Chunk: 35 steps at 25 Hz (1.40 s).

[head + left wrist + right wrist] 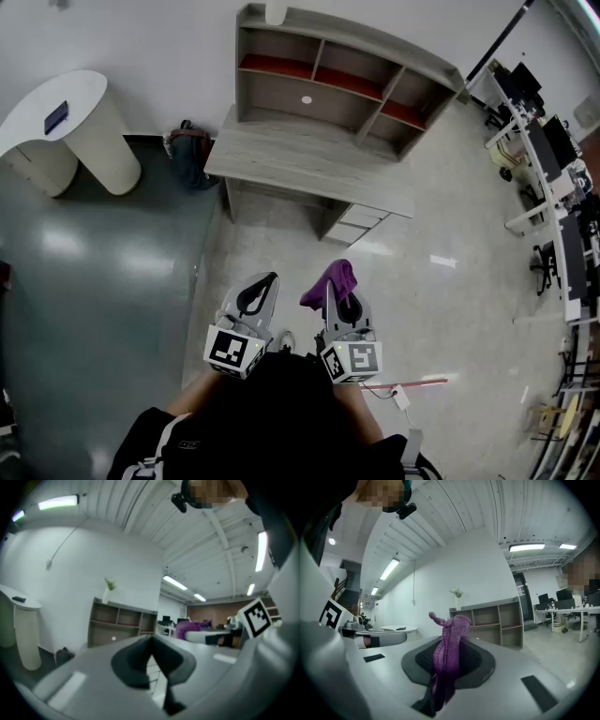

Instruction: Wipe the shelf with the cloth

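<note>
The cloth [330, 279], a purple knitted piece, is pinched between the jaws of the right gripper [336, 298]. Its bunched top stands above the pads and a tail hangs down between them. It is well apart from the shelf [328, 80], with a stretch of pale floor between the two.

The left gripper [267, 287] is just beside the right one, on the side away from the cloth. Its jaws are pressed together at the tips with nothing between them.

The shelf is a grey unit of open compartments standing on a desk [300, 157] against the white wall. A small white object [307, 99] lies in the shelf's lower middle opening and a vase [275, 11] stands on its top. To the left of the shelf is a white rounded counter [66, 103], and a dark bag [187, 150] sits on the floor at the desk's left end.

The shelf lies straight ahead of both grippers, in the direction their jaws point. Its long axis runs across the person's line of approach, tilted a little so that its right end comes nearer. Both grippers are about equally far from it, but only the right one carries the cloth. Judging from this, the wiping has not begun. The coming move is probably a walk forward, then a reach over the desk with the right gripper to press the cloth against a shelf board.
</note>
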Tool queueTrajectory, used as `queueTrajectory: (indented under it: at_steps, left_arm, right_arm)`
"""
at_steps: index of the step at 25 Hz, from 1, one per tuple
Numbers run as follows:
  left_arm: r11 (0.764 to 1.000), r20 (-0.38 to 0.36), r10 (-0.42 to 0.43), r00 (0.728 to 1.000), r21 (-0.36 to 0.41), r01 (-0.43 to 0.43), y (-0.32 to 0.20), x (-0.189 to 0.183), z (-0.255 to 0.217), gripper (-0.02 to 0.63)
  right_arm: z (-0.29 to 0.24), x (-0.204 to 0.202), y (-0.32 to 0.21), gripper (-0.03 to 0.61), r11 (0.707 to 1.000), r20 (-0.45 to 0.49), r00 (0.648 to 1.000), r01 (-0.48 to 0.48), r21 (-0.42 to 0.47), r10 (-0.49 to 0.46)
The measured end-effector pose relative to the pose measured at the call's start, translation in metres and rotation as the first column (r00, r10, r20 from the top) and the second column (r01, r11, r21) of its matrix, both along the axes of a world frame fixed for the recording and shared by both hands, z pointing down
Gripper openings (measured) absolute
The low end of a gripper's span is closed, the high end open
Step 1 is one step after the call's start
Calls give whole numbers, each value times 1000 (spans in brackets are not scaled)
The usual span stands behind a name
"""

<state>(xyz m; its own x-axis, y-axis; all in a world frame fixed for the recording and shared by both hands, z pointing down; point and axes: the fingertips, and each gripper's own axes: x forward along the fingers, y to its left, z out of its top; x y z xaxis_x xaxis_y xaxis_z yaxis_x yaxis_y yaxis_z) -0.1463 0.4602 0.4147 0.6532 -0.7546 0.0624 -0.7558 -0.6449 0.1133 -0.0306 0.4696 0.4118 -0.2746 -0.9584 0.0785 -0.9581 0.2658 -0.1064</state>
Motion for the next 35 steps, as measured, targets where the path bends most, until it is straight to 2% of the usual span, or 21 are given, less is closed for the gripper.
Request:
queueTrajectory:
  at_steps: [17,21,27,35]
  left_arm:
    - [1000,-20,16,1000,-8,-16,5,24,1,5]
    - [1000,-21,19,1000,-3,-19,8,36,0,5]
    - [1000,-8,23,1000,2,-23,10,59,3,5]
    - [1000,10,-15,1000,9,15,7,95,6,5]
  right_arm:
    - [-1,20,6,50,1000,6,1000,-3,11,3]
    - [-4,31,10,51,1000,29,1000,-5,24,5]
    - [-1,50,13,51,1000,8,1000,4,20,-4]
    - [8,90,12,51,1000,25,999,30,8,-30]
